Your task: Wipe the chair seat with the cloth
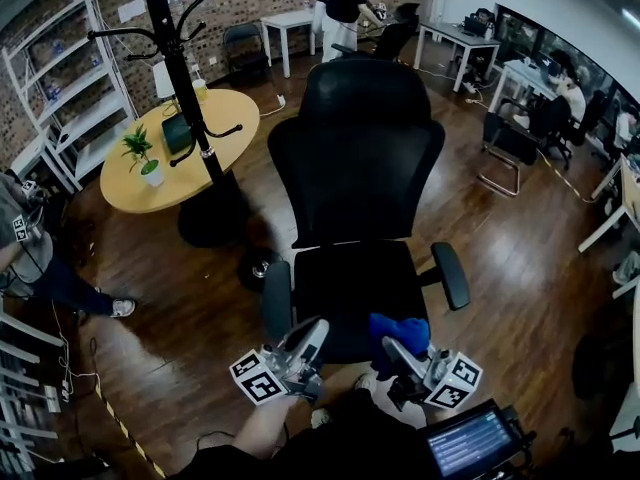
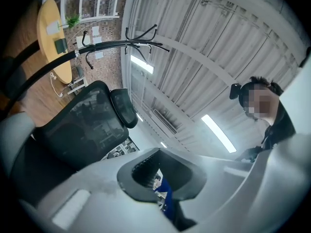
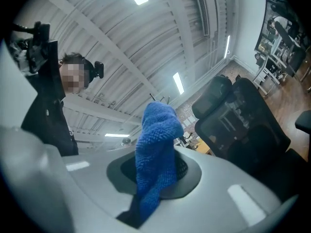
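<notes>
Lower centre of head view: right gripper [image 1: 397,356] pinches the blue cloth [image 1: 398,330] by the front edge of the chair seat [image 1: 345,283], jaws tilted toward the ceiling. Left gripper [image 1: 303,346] alongside, jaws pressed nearly together on nothing. Judgement: cloth secured; the wiping itself looks wholly left to do.

Left gripper [image 1: 312,333] jaws together, empty; right gripper [image 1: 392,348] jaws clamping cloth [image 3: 155,149].
</notes>
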